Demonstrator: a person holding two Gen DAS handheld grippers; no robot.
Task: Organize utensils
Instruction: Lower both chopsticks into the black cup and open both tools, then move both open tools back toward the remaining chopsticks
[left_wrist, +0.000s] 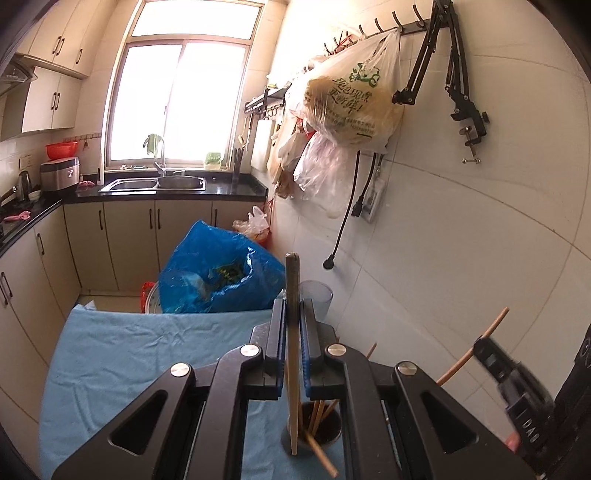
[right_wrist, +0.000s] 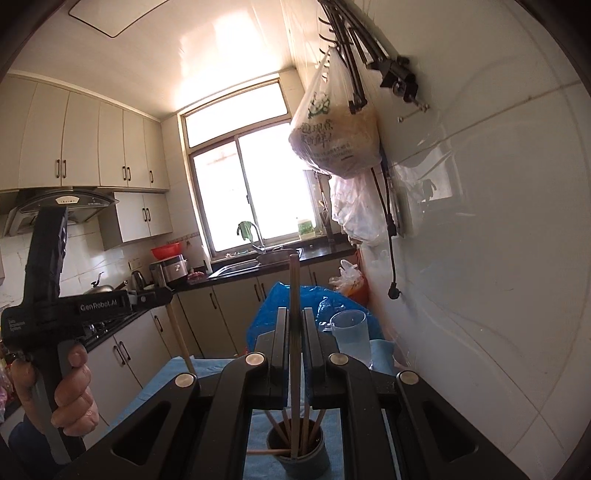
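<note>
Wooden chopstick (left_wrist: 293, 354) pinched in left fingers (left_wrist: 277, 332); right fingers (right_wrist: 280, 339) clamp another chopstick (right_wrist: 295, 332).

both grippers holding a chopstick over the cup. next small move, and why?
Probably lower the right gripper straight down, then open it. Its chopstick stands upright, with its lower end already inside the dark cup among the other chopsticks. The left gripper holds its own chopstick over that cup too, so going one at a time likely avoids a clash.
</note>
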